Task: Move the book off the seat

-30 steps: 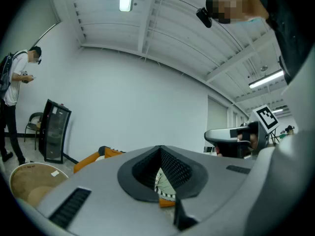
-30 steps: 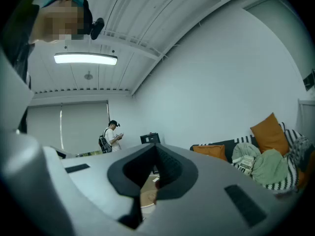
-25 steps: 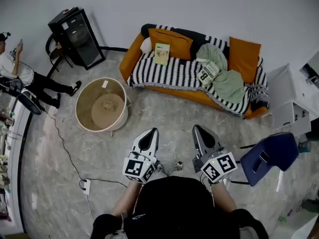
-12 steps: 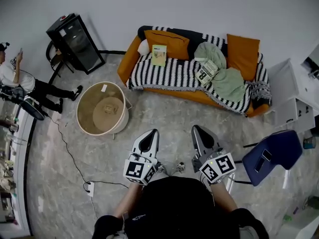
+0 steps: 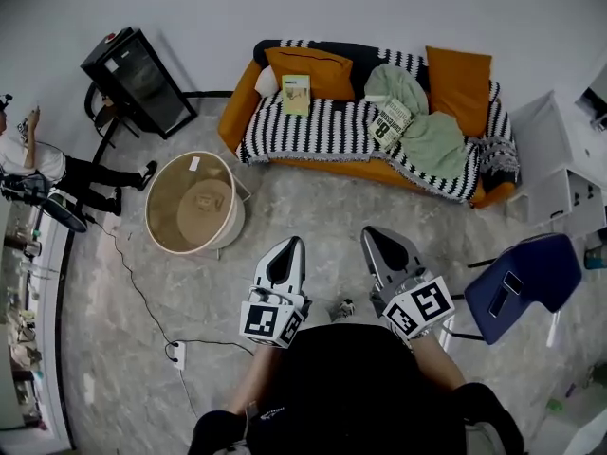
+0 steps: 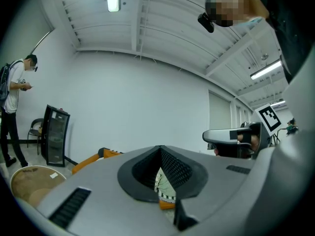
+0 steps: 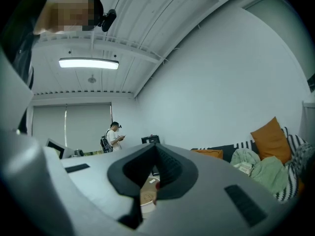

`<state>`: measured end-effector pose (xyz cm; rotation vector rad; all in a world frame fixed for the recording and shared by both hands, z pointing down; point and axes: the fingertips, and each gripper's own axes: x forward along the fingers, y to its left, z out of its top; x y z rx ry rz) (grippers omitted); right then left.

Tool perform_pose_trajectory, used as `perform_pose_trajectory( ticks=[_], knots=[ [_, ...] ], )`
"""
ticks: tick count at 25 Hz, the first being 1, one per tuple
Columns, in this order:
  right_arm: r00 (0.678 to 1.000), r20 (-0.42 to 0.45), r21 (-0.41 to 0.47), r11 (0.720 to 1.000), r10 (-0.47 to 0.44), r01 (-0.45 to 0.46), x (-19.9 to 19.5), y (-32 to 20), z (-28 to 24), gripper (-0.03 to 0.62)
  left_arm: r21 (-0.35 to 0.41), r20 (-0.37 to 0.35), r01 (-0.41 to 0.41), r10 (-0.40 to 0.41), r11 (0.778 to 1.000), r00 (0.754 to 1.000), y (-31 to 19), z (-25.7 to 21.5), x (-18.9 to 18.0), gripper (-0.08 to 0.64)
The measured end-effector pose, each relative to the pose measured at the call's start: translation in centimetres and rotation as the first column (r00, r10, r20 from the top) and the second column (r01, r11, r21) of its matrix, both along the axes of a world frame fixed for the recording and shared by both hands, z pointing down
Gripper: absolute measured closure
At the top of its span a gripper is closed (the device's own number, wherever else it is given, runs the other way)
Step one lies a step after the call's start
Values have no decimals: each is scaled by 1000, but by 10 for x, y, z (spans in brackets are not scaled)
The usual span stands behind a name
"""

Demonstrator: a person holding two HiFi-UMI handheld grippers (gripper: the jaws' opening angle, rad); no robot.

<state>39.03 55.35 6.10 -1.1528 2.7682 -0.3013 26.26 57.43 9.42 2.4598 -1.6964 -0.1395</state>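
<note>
Far across the room, on the left end of the orange sofa [image 5: 248, 93], the book [image 5: 296, 94] lies flat on the striped throw [image 5: 332, 131], just near of the orange cushion [image 5: 316, 72] and close to the left armrest. Its long axis runs roughly near to far, leaning a little, so its short near edge faces me. A second printed item [image 5: 392, 123] rests further right on the green blanket [image 5: 427, 145]; I judge the one on the bare seat to be my target.

Both tools are held level low in front of me, well apart from the sofa. The left claw [image 5: 290, 249] has its jaws brought together with nothing in them, and its own view looks through the notch at the striped throw and orange sofa front. The right claw [image 5: 377, 240] is likewise closed and empty.

The book sits almost dead ahead of the left claw, so I take that one to be nearer and better lined up. Between us is open floor [image 5: 322, 207]. The round basket [image 5: 194, 202] stands left of that line, near enough to mind, and the blue chair [image 5: 522, 287] is off to the right, clear of it. I will need to open the left claw and come in over the sofa's front edge, taking the near short edge; the cushion behind leaves little room beyond.
</note>
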Motion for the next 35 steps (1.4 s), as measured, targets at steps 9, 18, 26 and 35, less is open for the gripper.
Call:
perform_pose_trajectory(
  ticks=[9, 18, 26, 35],
  knots=[
    [999, -23, -11, 1000, -28, 28, -2, -21, 4, 580, 1, -10, 20, -20, 1000, 1000, -25, 5, -5, 551],
    [998, -55, -35, 999, -9, 7, -26, -65, 17, 580, -33, -26, -8, 7, 999, 1000, -77, 23, -27, 551],
    [997, -75, -75, 997, 23, -28, -58, -135, 25, 580, -35, -21, -35, 34, 999, 999, -151, 27, -59, 551],
    [996, -80, -78, 996, 44, -50, -107, -202, 24, 580, -30, -5, -70, 70, 997, 998, -222, 26, -105, 551]
  ],
)
